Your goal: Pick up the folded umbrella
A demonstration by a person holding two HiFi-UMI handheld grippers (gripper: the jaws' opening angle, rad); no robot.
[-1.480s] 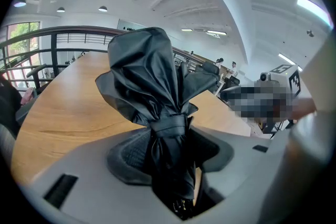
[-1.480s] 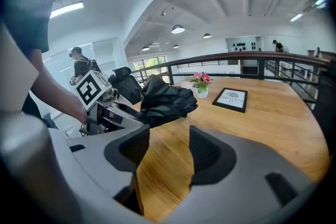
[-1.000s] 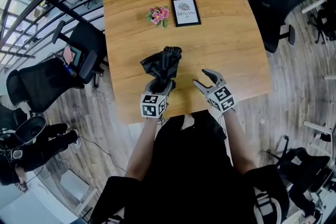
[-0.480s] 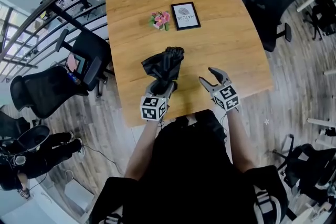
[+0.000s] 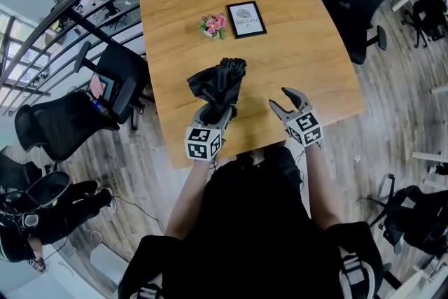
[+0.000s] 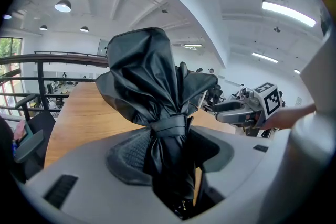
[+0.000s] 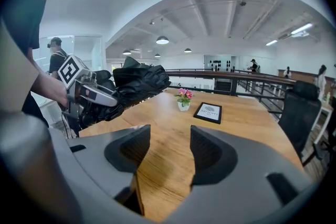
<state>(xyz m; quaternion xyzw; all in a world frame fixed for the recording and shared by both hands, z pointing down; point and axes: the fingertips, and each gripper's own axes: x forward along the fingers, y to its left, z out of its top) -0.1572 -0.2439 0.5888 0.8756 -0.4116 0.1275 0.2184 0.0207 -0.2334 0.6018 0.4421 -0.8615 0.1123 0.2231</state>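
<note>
A small pot of pink flowers (image 5: pixel 213 24) stands just beside a framed print (image 5: pixel 246 18) on the wooden table (image 5: pixel 315 52).

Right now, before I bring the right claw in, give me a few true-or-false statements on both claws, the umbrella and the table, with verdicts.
1. The left claw is shut on the folded umbrella. True.
2. The right claw grips the umbrella too. False: its jaws stand apart and empty above the table.
3. The flower pot stands beside the framed card. True.
4. The umbrella lies flat on the table. False: it juts up from the left claw, clear of the wood.
</note>
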